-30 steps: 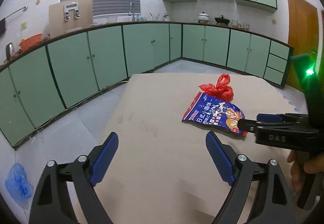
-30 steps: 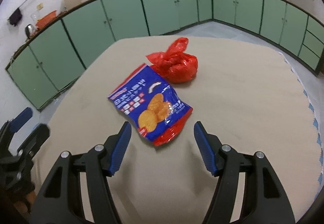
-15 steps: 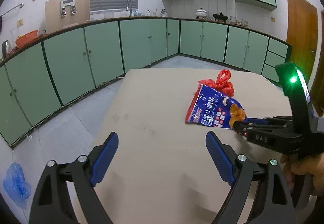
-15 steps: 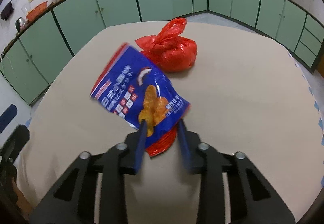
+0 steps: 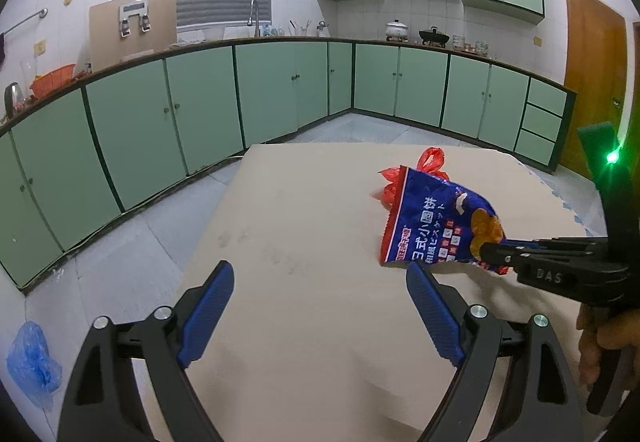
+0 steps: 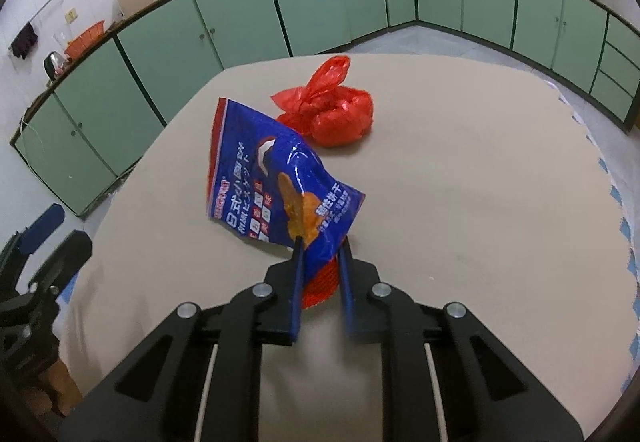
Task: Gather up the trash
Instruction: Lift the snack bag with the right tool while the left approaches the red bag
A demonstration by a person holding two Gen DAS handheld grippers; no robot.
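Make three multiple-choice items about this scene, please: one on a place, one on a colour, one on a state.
1. Where is the red plastic bag?
A. on the table
B. on the floor
C. in the left gripper

2. What is the main colour of the snack packet?
A. green
B. blue
C. yellow

3. How is the right gripper?
A. wide open over the table
B. shut on nothing
C. shut on the snack packet

Answers:
1 A, the bag rests on the table behind the packet.
2 B, its face is blue with a red edge.
3 C, the jaws have just been closing and pinch the packet's lower end, lifting it.
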